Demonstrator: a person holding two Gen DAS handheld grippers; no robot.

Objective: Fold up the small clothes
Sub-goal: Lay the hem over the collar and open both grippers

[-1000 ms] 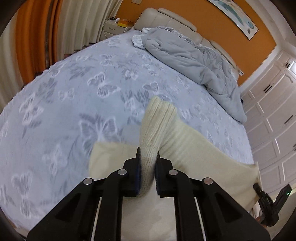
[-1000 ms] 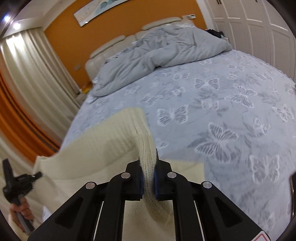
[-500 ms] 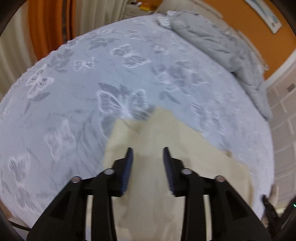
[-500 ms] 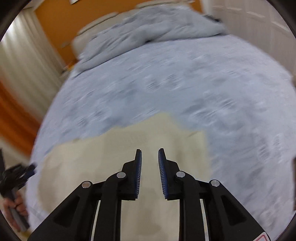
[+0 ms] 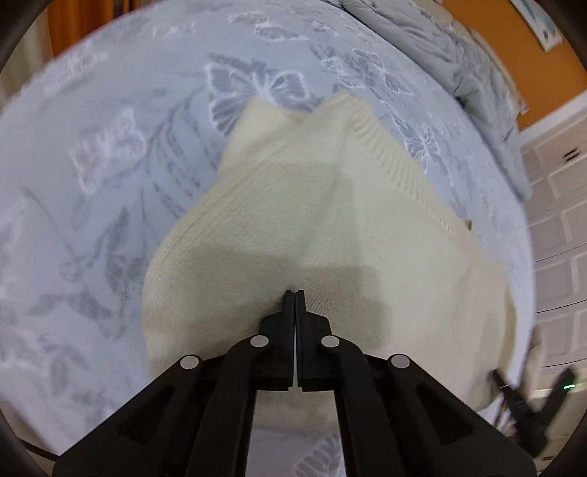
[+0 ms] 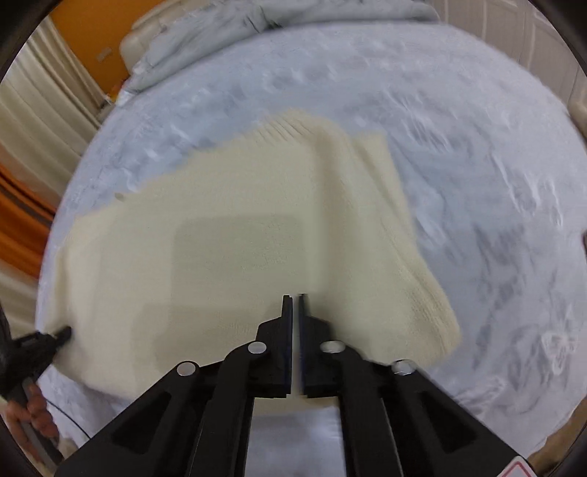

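Note:
A cream knitted sweater (image 5: 293,205) lies folded on the bed, its ribbed hem doubled over at the far side. It also shows in the right wrist view (image 6: 238,227). My left gripper (image 5: 295,293) is shut and empty, its tips just above the near part of the knit. My right gripper (image 6: 294,297) is shut with a hairline gap, empty, over the sweater's near right part. The left gripper also appears at the left edge of the right wrist view (image 6: 44,341), and the right one at the lower right of the left wrist view (image 5: 528,407).
The bed has a pale blue butterfly-print cover (image 5: 110,165). A crumpled grey duvet (image 6: 227,25) lies by the headboard. Orange wall, curtains (image 6: 40,110) and white wardrobe doors (image 5: 557,205) surround the bed.
Both grippers let go of the sweater's raised edge, which dropped flat onto the lower layer. They opened, drew back toward the near edge, then shut empty.

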